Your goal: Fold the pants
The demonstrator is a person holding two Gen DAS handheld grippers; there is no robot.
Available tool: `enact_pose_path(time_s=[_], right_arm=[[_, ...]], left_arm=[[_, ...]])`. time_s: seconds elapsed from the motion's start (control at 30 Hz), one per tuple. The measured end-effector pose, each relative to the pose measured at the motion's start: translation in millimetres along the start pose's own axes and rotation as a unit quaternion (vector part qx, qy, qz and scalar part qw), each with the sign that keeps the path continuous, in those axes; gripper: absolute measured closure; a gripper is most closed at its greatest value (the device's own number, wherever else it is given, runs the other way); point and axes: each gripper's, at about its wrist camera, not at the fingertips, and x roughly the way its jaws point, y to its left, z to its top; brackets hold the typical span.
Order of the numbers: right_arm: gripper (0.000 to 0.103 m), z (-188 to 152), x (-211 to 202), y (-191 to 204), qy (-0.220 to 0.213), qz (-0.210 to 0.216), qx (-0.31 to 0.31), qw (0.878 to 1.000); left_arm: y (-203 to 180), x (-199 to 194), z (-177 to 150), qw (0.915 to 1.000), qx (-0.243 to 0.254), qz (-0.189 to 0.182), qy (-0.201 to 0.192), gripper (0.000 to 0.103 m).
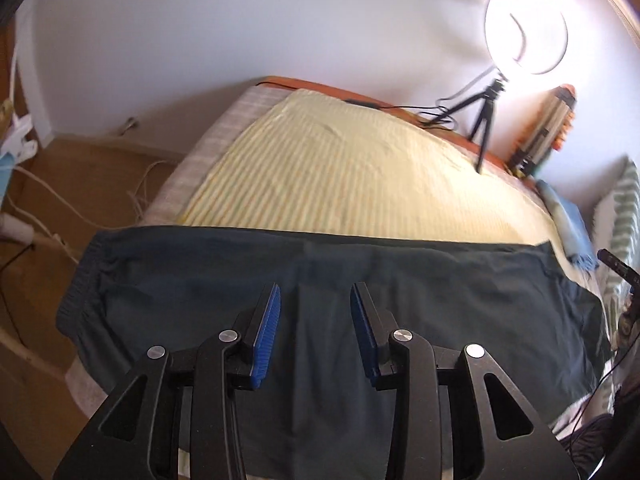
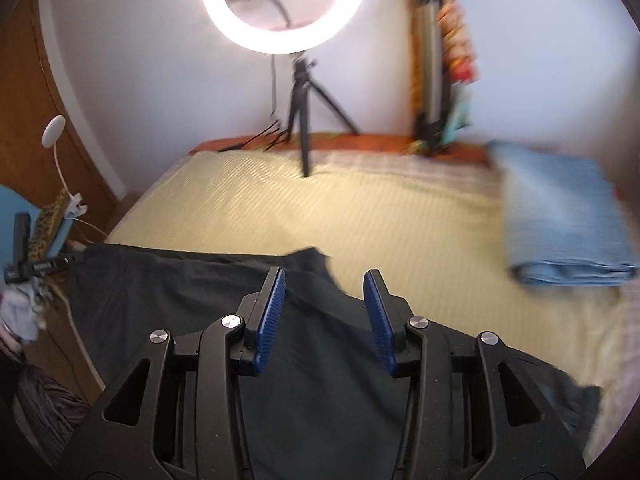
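Observation:
Dark navy pants (image 1: 320,272) lie flat across the near edge of a bed covered with a pale yellow striped sheet (image 1: 340,168). Their elastic waistband (image 1: 80,280) is at the left in the left wrist view. My left gripper (image 1: 316,292) is open and empty, hovering over the middle of the pants. My right gripper (image 2: 324,280) is open and empty above the pants (image 2: 180,296), close to a raised fold of the leg end (image 2: 312,258). The yellow sheet (image 2: 360,216) extends beyond it.
A lit ring light on a black tripod (image 2: 300,92) stands at the far edge of the bed, with cables beside it. A folded blue towel (image 2: 560,216) lies on the right of the bed. Wooden floor and cords (image 1: 60,208) lie to the left.

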Motion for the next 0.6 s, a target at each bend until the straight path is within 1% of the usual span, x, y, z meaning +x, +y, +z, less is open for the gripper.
enact_pose_path(time_s=[0.03, 0.07, 0.13, 0.17, 0.2, 0.23, 0.27, 0.33, 0.37, 0.47, 0.57, 0.6], right_arm=[[0.060, 4, 13, 1, 0.010, 0.009, 0.002, 1.000], [0.060, 11, 34, 5, 0.022, 0.009, -0.003, 1.000], [0.056, 16, 61, 5, 0.039, -0.010, -0.012, 0.999], [0.048, 14, 69, 1, 0.045, -0.008, -0.006, 0.999], [0.043, 14, 80, -5, 0.054, 0.005, 0.008, 0.999], [0.043, 12, 88, -9, 0.061, 0.016, 0.015, 0.998], [0.043, 12, 93, -11, 0.067, 0.019, 0.013, 0.998], [0.043, 9, 97, -7, 0.071, 0.012, -0.007, 0.997], [0.043, 8, 99, -5, 0.072, 0.010, -0.016, 0.997], [0.043, 8, 101, 0, 0.076, 0.017, -0.029, 0.997], [0.043, 7, 110, 5, 0.085, 0.003, -0.049, 0.995], [0.046, 7, 113, 6, 0.087, -0.003, -0.053, 0.995]], left_arm=[[6, 6, 2, 1.0000, -0.001, 0.005, 0.004, 0.068], [8, 10, 2, 0.9999, -0.002, 0.010, 0.006, 0.068], [24, 19, 8, 0.9996, -0.015, 0.023, 0.005, 0.068], [34, 19, 8, 0.9994, -0.023, 0.026, 0.001, 0.068], [44, 22, 10, 0.9987, -0.037, 0.036, -0.003, 0.068], [58, 26, 11, 0.9971, -0.061, 0.044, -0.008, 0.068], [68, 27, 10, 0.9959, -0.080, 0.040, -0.010, 0.068], [82, 36, 10, 0.9925, -0.115, 0.042, -0.007, 0.068], [87, 39, 9, 0.9914, -0.122, 0.047, -0.005, 0.068], [91, 49, 11, 0.9911, -0.117, 0.064, 0.003, 0.068], [94, 54, 13, 0.9907, -0.125, 0.055, 0.003, 0.068], [94, 54, 14, 0.9904, -0.127, 0.054, 0.000, 0.068]])
